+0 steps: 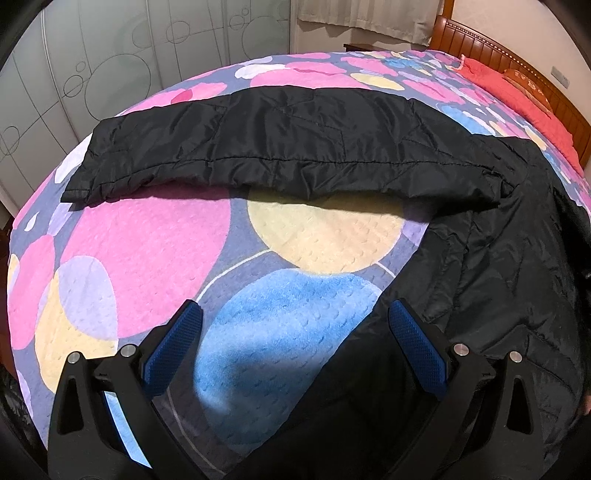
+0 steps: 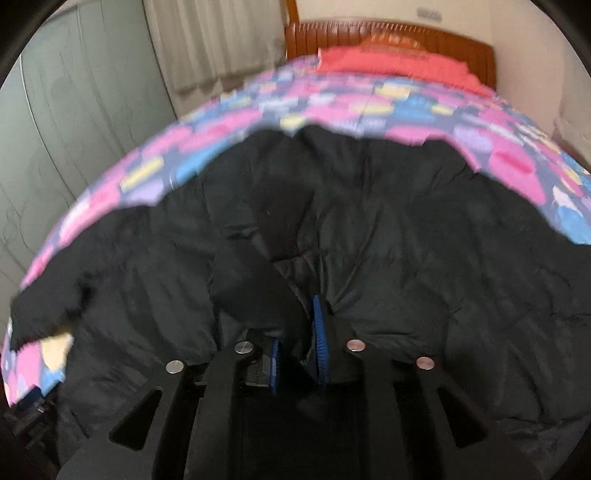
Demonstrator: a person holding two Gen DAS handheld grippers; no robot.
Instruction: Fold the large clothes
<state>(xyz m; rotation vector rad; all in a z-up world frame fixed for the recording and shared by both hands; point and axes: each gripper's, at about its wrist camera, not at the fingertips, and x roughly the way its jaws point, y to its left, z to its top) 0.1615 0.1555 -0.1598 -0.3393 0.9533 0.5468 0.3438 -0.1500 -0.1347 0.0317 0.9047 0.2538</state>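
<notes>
We see left tongs (image 1: 293, 314) apart above the bed (image 1: 147, 240); right tongs (image 2: 299, 332) clamped on black jacket (image 2: 369, 221) fabric.

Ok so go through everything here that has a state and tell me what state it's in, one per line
black jacket: spread on the bed, not yet folded up
jacket sleeve: stretched out flat across the bedspread
left claw: open, empty, over the bedspread
right claw: pinching a fold of the jacket
bedspread: lying flat over the bed
curtain: drawn shut
</notes>
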